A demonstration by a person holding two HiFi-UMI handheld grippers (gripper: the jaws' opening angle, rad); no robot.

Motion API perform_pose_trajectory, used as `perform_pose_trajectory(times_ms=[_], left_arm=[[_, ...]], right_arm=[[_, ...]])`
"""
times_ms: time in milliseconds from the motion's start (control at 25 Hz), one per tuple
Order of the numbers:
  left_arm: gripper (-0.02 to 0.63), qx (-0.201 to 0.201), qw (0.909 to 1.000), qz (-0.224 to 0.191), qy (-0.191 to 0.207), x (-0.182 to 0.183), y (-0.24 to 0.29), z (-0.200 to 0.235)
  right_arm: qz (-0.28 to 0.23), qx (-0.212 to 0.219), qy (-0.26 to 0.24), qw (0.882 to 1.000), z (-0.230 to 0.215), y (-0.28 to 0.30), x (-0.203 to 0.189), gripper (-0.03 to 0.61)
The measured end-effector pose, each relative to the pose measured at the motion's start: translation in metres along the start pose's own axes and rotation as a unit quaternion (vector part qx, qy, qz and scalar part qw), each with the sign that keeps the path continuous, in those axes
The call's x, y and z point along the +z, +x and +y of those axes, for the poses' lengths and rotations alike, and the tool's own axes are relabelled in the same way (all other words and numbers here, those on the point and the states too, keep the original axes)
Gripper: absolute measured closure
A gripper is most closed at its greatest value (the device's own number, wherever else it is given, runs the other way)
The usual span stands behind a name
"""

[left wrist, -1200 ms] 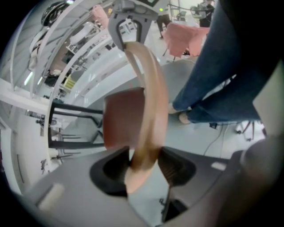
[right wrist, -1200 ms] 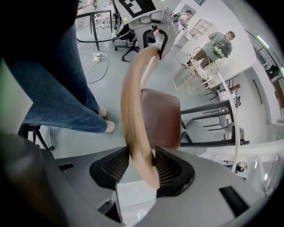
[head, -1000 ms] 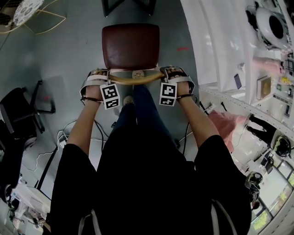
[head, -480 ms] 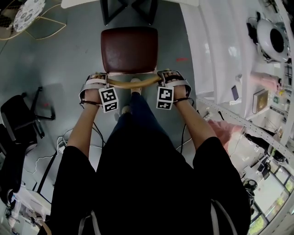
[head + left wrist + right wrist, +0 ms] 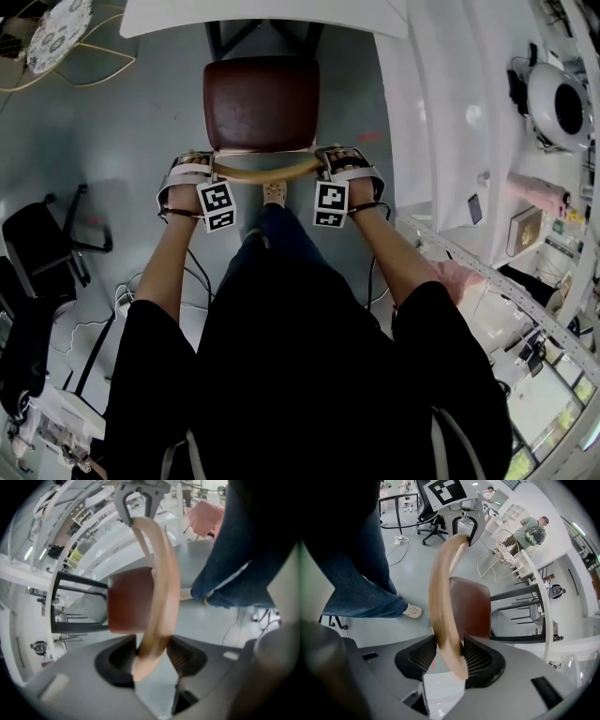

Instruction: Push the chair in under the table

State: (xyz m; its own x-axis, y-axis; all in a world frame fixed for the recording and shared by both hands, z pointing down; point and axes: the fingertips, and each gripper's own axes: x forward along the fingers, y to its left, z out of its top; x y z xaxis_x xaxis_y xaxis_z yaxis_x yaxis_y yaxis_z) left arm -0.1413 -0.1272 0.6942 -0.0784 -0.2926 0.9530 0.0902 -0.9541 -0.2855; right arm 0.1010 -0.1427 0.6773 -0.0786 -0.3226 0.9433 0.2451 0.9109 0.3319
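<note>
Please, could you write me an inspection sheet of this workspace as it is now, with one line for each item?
Surface: grey floor, smooth.
Job's things: chair with dark red seat faces the white table; seat not yet under it.
Clutter: black office chair and wire chair at the left.
Grippers: left claw and right claw each shut on one end of the wooden backrest.
Cables: loose cables on the floor near the person's legs.
Surroundings: white benches with equipment at the right.
</note>
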Motion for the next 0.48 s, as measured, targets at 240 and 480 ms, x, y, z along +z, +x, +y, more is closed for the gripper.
perform_pose_trajectory(times_ms=[240,480], left_arm=[[0.410,0.001,0.9999,0.011,-0.005,-0.004,0.010,0.030],[0.408,0.008,0.9996,0.024,-0.012,-0.012,0.018,0.059]], right_arm=[[-0.007,-0.003,-0.004,1.000,-0.031,0.010,-0.007,0.394],[-0.010,-0.007,-0.001,1.000,-0.058,0.019,-0.009,0.394]])
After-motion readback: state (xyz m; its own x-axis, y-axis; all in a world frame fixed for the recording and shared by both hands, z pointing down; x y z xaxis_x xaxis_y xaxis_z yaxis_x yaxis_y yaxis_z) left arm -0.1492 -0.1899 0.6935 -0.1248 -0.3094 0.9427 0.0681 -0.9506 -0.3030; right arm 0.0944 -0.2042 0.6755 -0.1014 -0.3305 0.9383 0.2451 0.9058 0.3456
